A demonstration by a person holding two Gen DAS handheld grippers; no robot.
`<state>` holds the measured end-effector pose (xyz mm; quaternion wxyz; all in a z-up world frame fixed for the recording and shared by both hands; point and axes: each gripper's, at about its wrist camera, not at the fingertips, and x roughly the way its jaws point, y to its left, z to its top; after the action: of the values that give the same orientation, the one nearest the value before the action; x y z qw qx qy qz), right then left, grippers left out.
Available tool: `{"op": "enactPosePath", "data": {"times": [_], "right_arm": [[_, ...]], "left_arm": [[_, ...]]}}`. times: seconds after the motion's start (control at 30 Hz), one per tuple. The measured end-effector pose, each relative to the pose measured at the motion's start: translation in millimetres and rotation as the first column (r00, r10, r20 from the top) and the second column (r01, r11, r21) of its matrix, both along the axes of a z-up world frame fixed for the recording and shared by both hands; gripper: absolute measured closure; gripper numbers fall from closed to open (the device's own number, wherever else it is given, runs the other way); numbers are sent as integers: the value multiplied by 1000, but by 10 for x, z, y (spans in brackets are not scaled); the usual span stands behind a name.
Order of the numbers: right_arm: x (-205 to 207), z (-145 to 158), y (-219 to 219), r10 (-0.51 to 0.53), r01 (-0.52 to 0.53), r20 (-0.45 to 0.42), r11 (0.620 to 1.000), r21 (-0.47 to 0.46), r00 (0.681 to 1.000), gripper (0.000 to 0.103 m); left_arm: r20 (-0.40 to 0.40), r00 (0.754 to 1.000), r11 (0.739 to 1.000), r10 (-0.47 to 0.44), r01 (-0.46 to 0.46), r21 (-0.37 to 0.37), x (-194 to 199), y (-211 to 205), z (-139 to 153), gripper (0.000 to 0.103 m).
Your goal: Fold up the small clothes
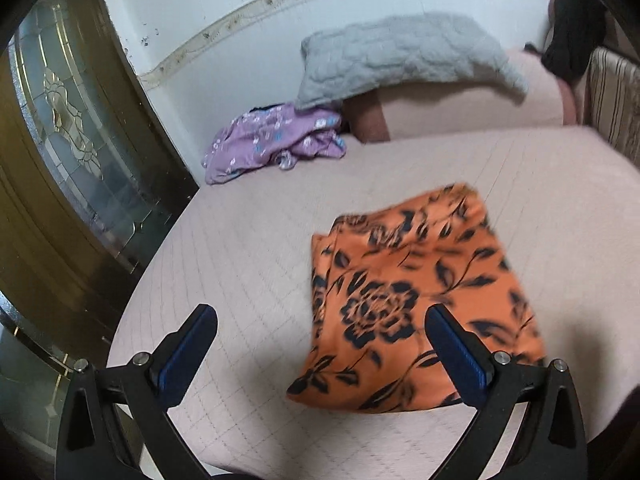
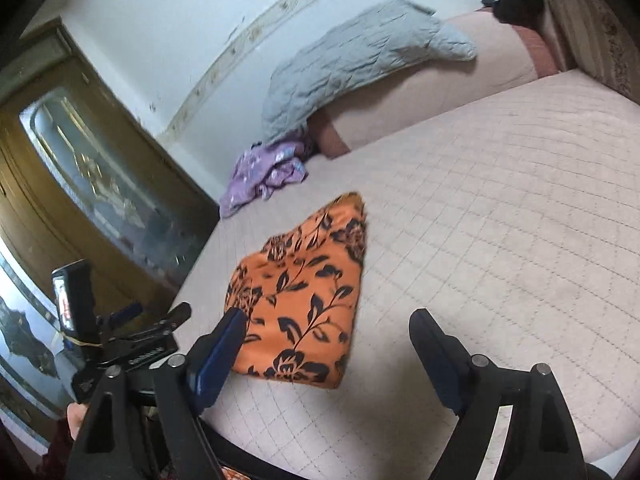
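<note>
The folded cloth [image 1: 416, 304] is orange, printed with black flowers and leaves. It lies on a pale pink bed cover [image 1: 248, 240] quilted in a diamond grid. At eleven o'clock from it sits a lilac garment [image 1: 272, 140] with small white and blue blossoms. The pillow [image 1: 400, 56] is grey (quilted too). Each hand-held gripper [image 1: 320, 316] is black with blue pads [image 1: 460, 348].

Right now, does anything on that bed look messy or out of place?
Yes: the purple flowered garment lies crumpled in a heap at the bed's far edge by the wall, partly under the grey quilted pillow. The orange flowered cloth lies folded flat on the pink bedspread. Nothing looks spilled or torn.
</note>
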<state>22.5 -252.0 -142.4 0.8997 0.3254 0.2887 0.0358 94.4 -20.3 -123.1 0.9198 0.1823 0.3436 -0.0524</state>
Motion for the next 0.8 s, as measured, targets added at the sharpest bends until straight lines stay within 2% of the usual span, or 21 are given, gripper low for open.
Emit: {"op": "enactPosePath", "data": {"times": [0.13,0.33,0.6,0.8], "right_arm": [[-69,-32,-264,-44,37,50,990,133,998,17],[-31,-88,-370,-65,53,52,980,191,997,17],[4,-116,-318,-58,47,53,982,181,997,17],[73,-165,-282,-58,51,33,984,169,998,17]], "left_arm": [[5,1000,999,7,-7,-45,-58,-39,139,0],[-73,997,995,19,-26,-92,-22,-8,39,0],[-109,991,993,76,-85,-76,33,126,-181,0],[-99,991,991,92,-101,-88,67,275,-167,0]]}}
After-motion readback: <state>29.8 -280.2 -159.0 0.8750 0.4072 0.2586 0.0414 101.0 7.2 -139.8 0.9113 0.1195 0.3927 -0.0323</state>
